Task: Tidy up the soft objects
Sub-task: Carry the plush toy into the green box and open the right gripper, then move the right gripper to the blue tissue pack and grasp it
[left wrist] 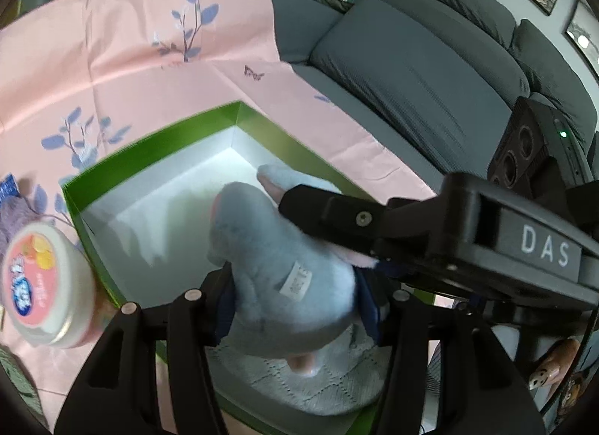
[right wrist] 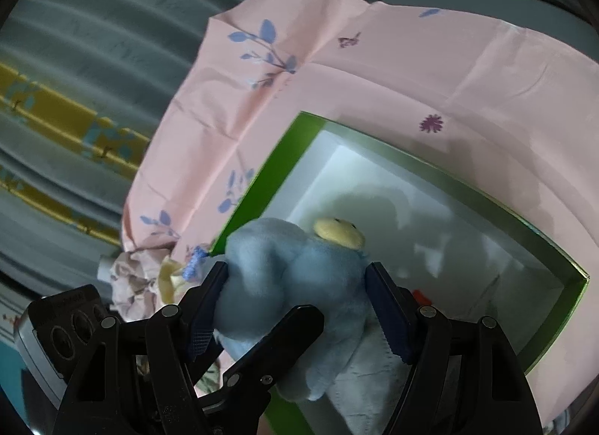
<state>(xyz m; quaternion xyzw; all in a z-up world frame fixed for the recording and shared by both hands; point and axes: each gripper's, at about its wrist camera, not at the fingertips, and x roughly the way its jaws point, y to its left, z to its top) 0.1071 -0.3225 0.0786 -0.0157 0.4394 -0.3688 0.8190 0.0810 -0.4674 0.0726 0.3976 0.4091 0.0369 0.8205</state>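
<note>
A light blue plush toy (left wrist: 269,240) with pink ears hangs over the open green box (left wrist: 149,139), which is white inside. My left gripper (left wrist: 294,277) is shut on the toy's lower body. The right gripper comes in from the right, and one of its black fingers (left wrist: 318,210) presses the toy's upper side. In the right wrist view my right gripper (right wrist: 297,274) is shut on the same toy (right wrist: 269,259), whose yellow muzzle (right wrist: 338,232) points into the box (right wrist: 262,180). A pale knitted cloth (left wrist: 299,378) lies under the toy.
The box rests on a pink floral cloth (left wrist: 149,71). A round tub with a pink lid (left wrist: 41,277) stands left of the box, beside a purple fuzzy thing (left wrist: 15,217). A grey sofa (left wrist: 411,71) lies beyond. Crumpled fabric (right wrist: 131,285) sits off the cloth's edge.
</note>
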